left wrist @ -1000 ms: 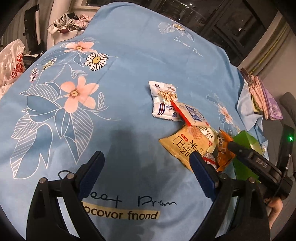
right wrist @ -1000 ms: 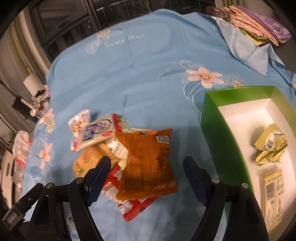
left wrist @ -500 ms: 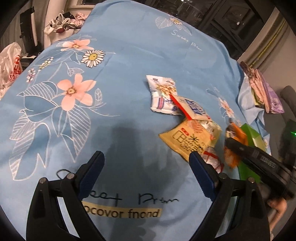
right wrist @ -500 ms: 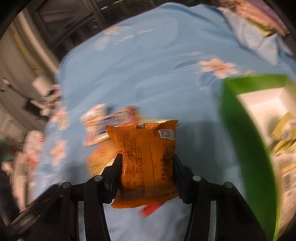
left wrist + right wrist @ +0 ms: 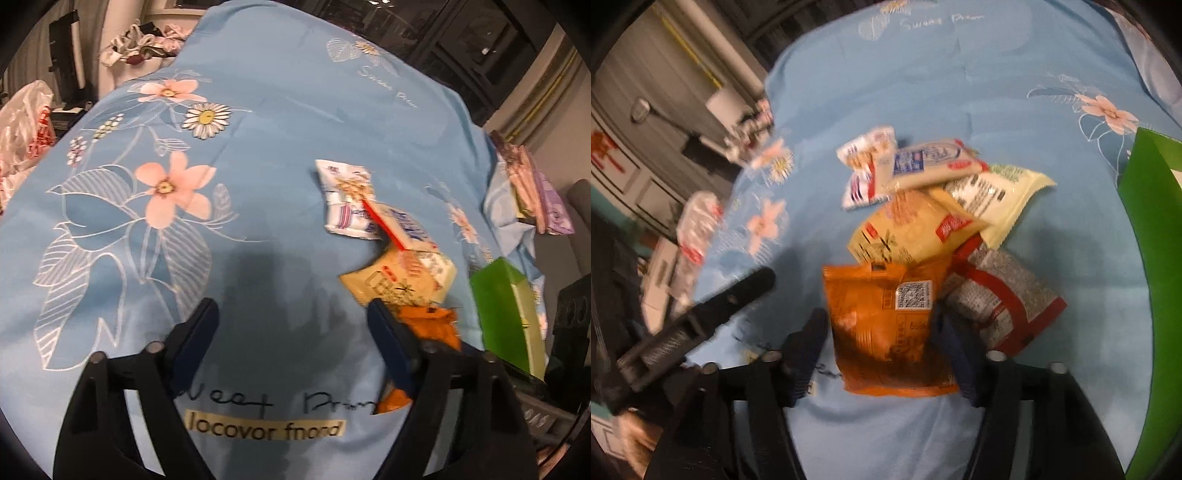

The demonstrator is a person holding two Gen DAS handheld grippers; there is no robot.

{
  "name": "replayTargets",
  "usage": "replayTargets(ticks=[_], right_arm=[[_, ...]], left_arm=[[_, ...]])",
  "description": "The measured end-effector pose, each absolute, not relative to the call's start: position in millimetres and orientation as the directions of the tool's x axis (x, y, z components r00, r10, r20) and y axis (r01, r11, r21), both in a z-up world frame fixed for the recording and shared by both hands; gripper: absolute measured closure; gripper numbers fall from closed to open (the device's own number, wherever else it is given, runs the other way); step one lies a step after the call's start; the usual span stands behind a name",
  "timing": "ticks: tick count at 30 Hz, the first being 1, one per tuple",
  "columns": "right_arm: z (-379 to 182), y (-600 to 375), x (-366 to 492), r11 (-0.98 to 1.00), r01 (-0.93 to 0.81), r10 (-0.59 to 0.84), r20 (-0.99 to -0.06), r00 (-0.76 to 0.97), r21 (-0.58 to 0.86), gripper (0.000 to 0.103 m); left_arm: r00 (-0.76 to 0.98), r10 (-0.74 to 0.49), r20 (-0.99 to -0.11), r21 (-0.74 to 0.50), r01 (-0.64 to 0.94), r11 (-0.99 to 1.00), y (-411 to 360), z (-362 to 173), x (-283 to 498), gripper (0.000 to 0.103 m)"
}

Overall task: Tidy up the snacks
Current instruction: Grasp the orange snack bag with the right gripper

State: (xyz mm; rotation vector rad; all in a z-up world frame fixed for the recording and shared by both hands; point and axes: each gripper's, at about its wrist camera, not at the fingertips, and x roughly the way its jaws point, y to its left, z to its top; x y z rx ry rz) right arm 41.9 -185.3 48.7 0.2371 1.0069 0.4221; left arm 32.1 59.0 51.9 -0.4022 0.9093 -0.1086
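Orange crinkly snack packet [image 5: 886,328] sits between the right gripper [image 5: 882,350], jaws opening after clamping it a moment ago — grip slipping? Left gripper [image 5: 291,332] closing on nothing above the blue floral bedsheet [image 5: 277,122].

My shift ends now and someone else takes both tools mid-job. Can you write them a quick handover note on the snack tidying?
Left tool: open over the bare blue cloth, jaws closing, nothing between them.
Right tool: jaws opening, with the orange packet between them. The pads look just off it.
Things: the pile of packets lies on the cloth just beyond the orange one. The green box stands to the right of the pile.
Done: cannot tell, because the inside of the box is out of view.
Left: the orange packet and the whole pile are outside the box and probably go in next.
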Motion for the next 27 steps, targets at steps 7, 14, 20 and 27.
replayTargets(ticks=[7, 14, 20, 27], right_arm=[[55, -215, 44, 0.834, -0.167, 0.527, -0.670, 0.523, 0.526, 0.029], [51, -215, 46, 0.822, -0.125, 0.533, -0.673, 0.513, 0.555, 0.029], [45, -214, 44, 0.825, -0.125, 0.542, -0.707, 0.455, 0.552, 0.043], [35, -216, 47, 0.785, -0.135, 0.602, -0.693, 0.397, 0.605, 0.045]], left_arm=[[0.590, -0.372, -0.717, -0.433, 0.041, 0.900, 35, 59, 27, 0.028], [0.529, -0.455, -0.716, -0.418, 0.196, 0.887, -6, 54, 18, 0.029], [0.479, -0.510, -0.714, -0.450, 0.244, 0.859, -23, 41, 22, 0.039], [0.429, -0.575, -0.697, -0.495, 0.292, 0.818, -35, 28, 29, 0.048]])
